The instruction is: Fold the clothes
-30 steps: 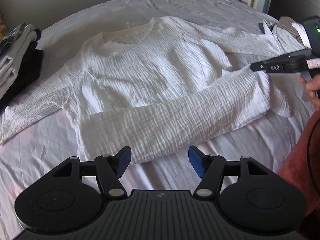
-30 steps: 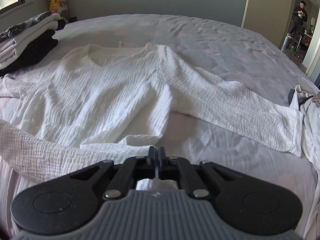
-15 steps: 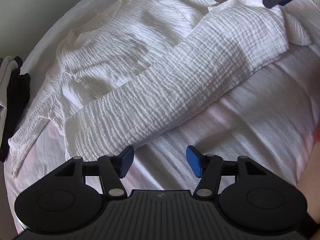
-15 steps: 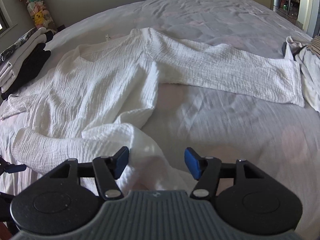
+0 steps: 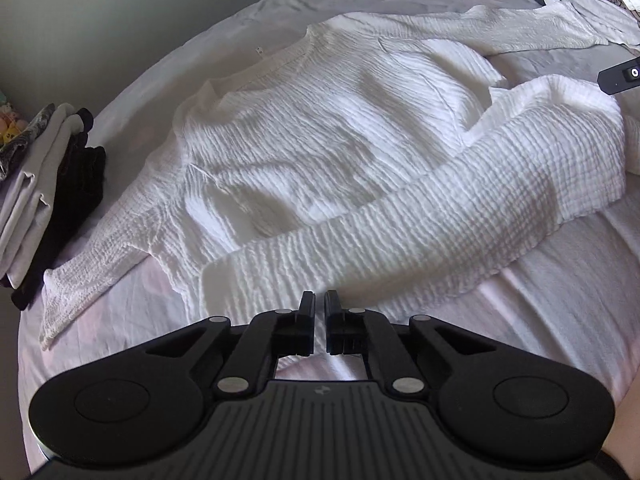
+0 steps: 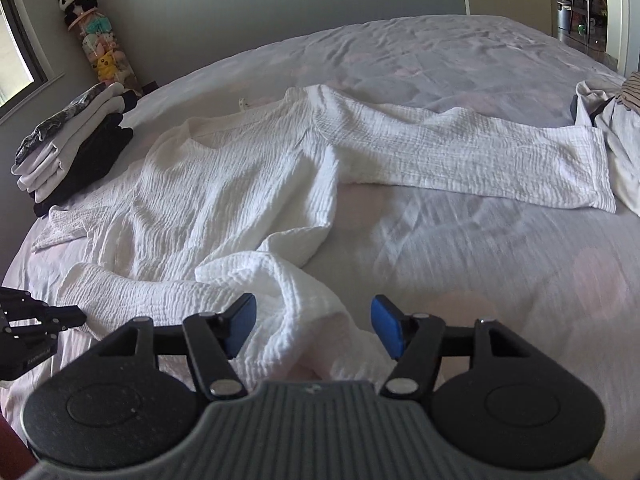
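Note:
A white crinkled long-sleeved top point(image 5: 340, 152) lies spread on the bed, its lower part folded up into a thick band point(image 5: 440, 224). My left gripper point(image 5: 319, 304) sits at the band's near edge, jaws shut on the cloth there. It also shows at the left edge of the right wrist view as the left gripper point(image 6: 78, 316). My right gripper point(image 6: 313, 326) is open above the band's rumpled corner point(image 6: 304, 292), pads clear of the cloth. One sleeve point(image 6: 460, 156) stretches out to the right; the other sleeve point(image 5: 100, 264) lies to the left.
A stack of folded clothes point(image 6: 72, 140) sits at the bed's left edge. A loose pile of garments point(image 6: 616, 128) lies at the right edge. Plush toys point(image 6: 96, 40) stand by the wall. Bare sheet point(image 6: 480, 248) stretches in front of the right sleeve.
My left gripper dropped to the folded band's near edge and shut on it. My right gripper opened, let go of the cloth and drew back from it.

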A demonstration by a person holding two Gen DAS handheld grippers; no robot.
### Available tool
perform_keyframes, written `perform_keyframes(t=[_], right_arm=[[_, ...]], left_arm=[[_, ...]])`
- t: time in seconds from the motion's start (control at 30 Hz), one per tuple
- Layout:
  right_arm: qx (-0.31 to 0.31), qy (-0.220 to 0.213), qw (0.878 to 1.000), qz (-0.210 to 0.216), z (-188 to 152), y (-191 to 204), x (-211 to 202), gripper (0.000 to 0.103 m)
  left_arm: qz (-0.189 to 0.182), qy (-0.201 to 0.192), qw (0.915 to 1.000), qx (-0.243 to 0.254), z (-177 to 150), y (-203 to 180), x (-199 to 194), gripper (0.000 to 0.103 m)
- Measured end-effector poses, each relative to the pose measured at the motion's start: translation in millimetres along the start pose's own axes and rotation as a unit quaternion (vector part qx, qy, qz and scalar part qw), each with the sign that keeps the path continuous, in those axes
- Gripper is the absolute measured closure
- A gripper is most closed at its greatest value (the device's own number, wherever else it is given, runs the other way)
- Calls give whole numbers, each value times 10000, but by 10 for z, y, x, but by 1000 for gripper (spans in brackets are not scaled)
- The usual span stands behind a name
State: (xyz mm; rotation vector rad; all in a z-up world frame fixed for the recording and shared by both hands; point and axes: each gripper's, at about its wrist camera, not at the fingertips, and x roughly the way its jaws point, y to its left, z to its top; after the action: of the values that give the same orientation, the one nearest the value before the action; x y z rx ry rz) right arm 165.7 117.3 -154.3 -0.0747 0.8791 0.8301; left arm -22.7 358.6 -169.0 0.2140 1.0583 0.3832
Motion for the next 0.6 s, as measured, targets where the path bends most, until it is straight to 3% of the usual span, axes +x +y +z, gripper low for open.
perform_keyframes(t=[0.13,0.2,0.27,0.4,0.47,0.6], right_arm=[[203,-83,9997,75,5,-66,-3,36],[257,-92,9996,92,1,-79,-6,36],[274,-120,9995,123,3,-81,-8,36],[285,-161,9994,137,10,-70,4,36],[269,-173,9994,145,8,-64,8,36],[338,-214,9990,208,5,-99,-5,36]], left_arm=[[-233,-160,9985,478,56,61,-68,97],[-504,-228,9937,970,48,45,-168,96],[-628,-145,9858,1548,-1,-39,-232,87],[-437,162,9698,2392,-185,-225,-131,68],[-231,197,9645,2624,-264,-281,-35,50],[81,219,9627,2697,-310,-334,193,47]])
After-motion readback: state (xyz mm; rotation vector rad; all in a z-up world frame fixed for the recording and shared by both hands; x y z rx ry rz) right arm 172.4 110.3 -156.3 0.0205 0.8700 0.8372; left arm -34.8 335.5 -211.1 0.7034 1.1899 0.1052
